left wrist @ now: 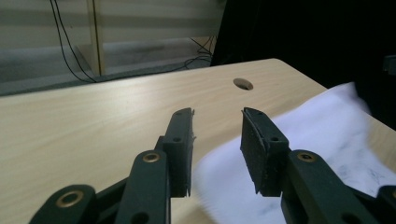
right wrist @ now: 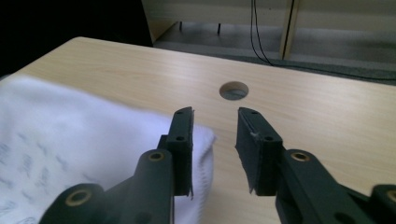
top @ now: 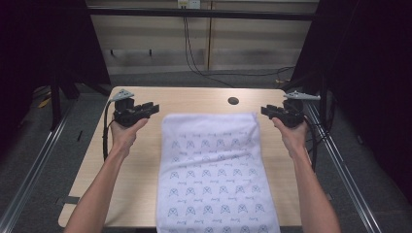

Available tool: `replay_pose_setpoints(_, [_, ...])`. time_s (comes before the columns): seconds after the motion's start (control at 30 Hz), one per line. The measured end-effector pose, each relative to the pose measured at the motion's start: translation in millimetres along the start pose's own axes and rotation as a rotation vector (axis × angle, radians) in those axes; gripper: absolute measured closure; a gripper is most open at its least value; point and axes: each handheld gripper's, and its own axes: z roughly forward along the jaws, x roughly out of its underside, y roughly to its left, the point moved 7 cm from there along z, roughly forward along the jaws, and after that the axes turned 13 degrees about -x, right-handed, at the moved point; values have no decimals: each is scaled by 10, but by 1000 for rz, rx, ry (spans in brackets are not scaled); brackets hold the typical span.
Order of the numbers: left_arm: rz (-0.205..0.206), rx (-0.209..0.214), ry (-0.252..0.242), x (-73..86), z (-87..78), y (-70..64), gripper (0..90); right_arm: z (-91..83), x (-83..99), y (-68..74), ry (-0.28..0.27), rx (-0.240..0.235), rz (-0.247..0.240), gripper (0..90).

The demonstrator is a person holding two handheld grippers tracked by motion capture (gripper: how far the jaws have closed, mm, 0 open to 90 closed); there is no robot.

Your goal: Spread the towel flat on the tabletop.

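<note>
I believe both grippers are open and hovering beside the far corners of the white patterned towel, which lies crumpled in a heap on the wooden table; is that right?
Not quite: the towel is not crumpled; the high view shows it spread flat on the table. The left gripper and right gripper are indeed open beside its far corners.

A white patterned cloth [top: 214, 170] lies flat on the pale wooden table [top: 145, 194], reaching from the table's near edge toward its far edge. Left of the cloth's far left corner sits the black left gripper [top: 150, 108], held in the left hand [top: 127, 133]. Right of its far right corner sits the black right gripper [top: 266, 110], held in the right hand [top: 291, 136]. Beyond the cloth's far edge lies a round hole [top: 233, 101] in the table.
</note>
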Motion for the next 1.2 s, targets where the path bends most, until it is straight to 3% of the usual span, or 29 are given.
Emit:
replay_pose_setpoints(0.13, [4,34,25,174,-47,-20,638,-68,121,13,12,-25,-7,660])
replay_pose_setpoints(0.17, [29,54,56,313,-76,-64,638,-124,216,62,37,-34,-26,655])
replay_pose_setpoints(0.2, [29,54,56,313,-76,-64,638,-155,268,95,53,-51,-31,652])
replay_pose_setpoints(0.23, [54,61,87,448,-109,-121,638,-188,314,127,59,-66,-38,643])
replay_pose_setpoints(0.33, [44,90,109,576,-151,-185,640,-271,472,211,82,-113,-35,651])
replay_pose_setpoints(0.4, [59,140,153,791,-215,-308,647,-301,597,279,99,-140,-35,658])
replay_pose_setpoints(0.47, [64,163,166,865,-242,-359,663,-304,664,319,102,-168,-27,659])
replay_pose_setpoints(0.5, [92,193,198,1002,-280,-453,671,-279,805,386,130,-204,-27,660])
replay_pose_setpoints(0.57, [117,227,225,1095,-304,-538,694,-222,938,445,158,-233,-21,665])
replay_pose_setpoints(0.67, [140,238,243,1188,-289,-610,791,-141,1074,501,188,-253,-25,682])
replay_pose_setpoints(0.7, [169,240,269,1269,-246,-642,812,-60,1188,530,220,-259,-20,705])
replay_pose_setpoints(0.73, [169,240,269,1269,-246,-642,799,-60,1188,530,220,-259,-20,705])
replay_pose_setpoints(0.77, [182,232,263,1292,-194,-631,767,18,1256,548,259,-257,-45,707])
replay_pose_setpoints(0.8, [182,232,263,1292,-194,-631,736,18,1256,548,259,-257,-45,707])
replay_pose_setpoints(0.83, [153,222,256,1277,-143,-598,705,95,1317,573,279,-257,-41,701])
replay_pose_setpoints(0.93, [166,202,282,1332,-64,-597,688,179,1381,573,304,-248,-55,676])
replay_pose_setpoints(1.03, [197,186,293,1393,-17,-632,706,206,1440,569,332,-234,-79,676])
replay_pose_setpoints(1.17, [201,133,280,1399,-5,-623,824,205,1445,558,328,-201,-87,748])
replay_pose_setpoints(1.2, [200,136,283,1398,1,-619,850,205,1444,550,329,-197,-86,773])
